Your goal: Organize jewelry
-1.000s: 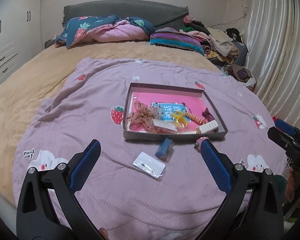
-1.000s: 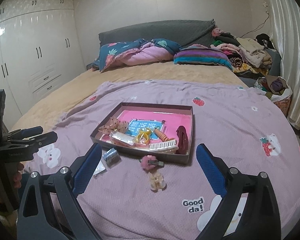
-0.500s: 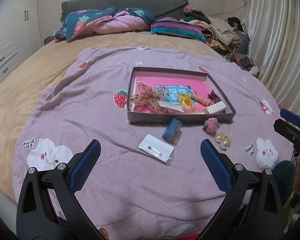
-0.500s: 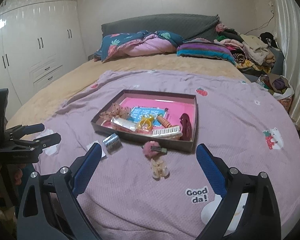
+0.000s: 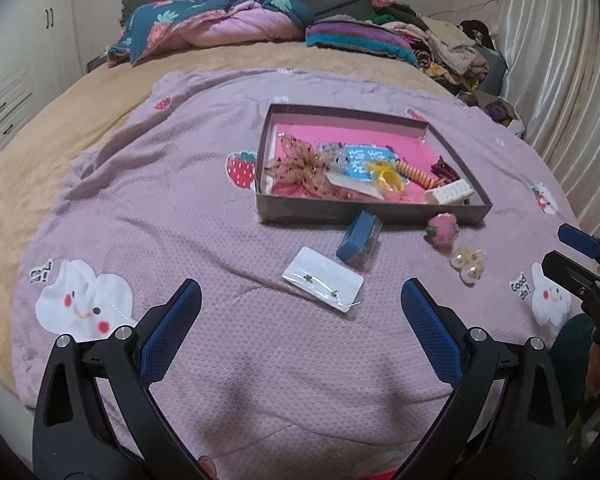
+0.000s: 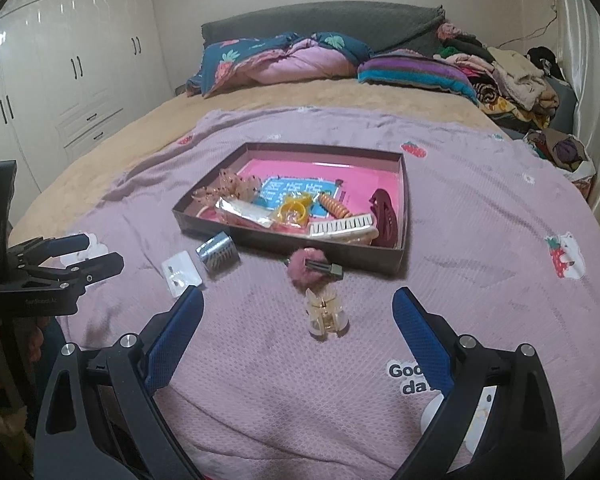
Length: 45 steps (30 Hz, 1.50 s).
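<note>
A dark shallow box (image 5: 372, 214) (image 6: 284, 242) with a pink floor lies on the purple blanket and holds several hair clips, a bow and a blue card. In front of it lie a white earring card in a clear bag (image 5: 323, 279) (image 6: 180, 275), a small blue packet (image 5: 358, 236) (image 6: 217, 255), a pink fluffy clip (image 5: 442, 230) (image 6: 306, 267) and a clear pearl claw clip (image 5: 468, 261) (image 6: 326, 312). My left gripper (image 5: 300, 322) is open and empty, short of the earring card. My right gripper (image 6: 298, 324) is open and empty, around the near side of the pearl clip.
The purple blanket (image 5: 180, 184) covers a tan bed. Pillows and a folded quilt (image 5: 220, 26) lie at the headboard, a clothes pile (image 5: 448, 50) at the back right, curtains on the right, white wardrobes (image 6: 60, 80) on the left.
Both grippers have moved forward and tipped down toward the loose items, which sit lower and closer in both views. Both stay open and empty.
</note>
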Each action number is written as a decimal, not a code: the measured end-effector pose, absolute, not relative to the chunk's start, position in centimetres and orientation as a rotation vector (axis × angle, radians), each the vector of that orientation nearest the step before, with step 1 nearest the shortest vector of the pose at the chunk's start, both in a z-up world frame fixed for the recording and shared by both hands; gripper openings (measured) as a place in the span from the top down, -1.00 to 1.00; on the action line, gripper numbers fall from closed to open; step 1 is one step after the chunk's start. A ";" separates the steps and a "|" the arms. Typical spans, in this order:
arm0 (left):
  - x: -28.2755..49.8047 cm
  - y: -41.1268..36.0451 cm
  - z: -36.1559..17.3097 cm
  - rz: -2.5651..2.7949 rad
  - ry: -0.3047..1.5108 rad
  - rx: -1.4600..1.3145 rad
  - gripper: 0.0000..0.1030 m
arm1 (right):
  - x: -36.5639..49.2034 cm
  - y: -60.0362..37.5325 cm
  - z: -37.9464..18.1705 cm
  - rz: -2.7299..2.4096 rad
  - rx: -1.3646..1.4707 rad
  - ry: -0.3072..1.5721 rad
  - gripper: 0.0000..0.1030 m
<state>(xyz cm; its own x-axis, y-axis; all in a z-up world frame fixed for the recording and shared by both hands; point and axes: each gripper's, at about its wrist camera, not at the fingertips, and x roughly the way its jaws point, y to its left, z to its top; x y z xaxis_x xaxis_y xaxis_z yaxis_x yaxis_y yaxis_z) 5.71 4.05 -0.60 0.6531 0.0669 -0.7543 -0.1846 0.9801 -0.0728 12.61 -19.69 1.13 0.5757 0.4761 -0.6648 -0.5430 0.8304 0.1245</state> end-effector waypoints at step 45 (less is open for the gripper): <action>12.4 3.4 -8.7 0.044 0.995 -0.007 -0.81 | 17.8 -16.2 -8.7 0.675 -0.191 0.965 0.28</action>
<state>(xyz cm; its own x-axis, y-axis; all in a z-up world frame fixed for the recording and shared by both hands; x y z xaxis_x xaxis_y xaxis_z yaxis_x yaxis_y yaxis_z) 12.37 3.42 -8.66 0.5441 0.0339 -0.8384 -0.0401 0.9991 0.0143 17.77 -16.19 -8.67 0.3852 0.4442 -0.8089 -0.6075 0.7819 0.1400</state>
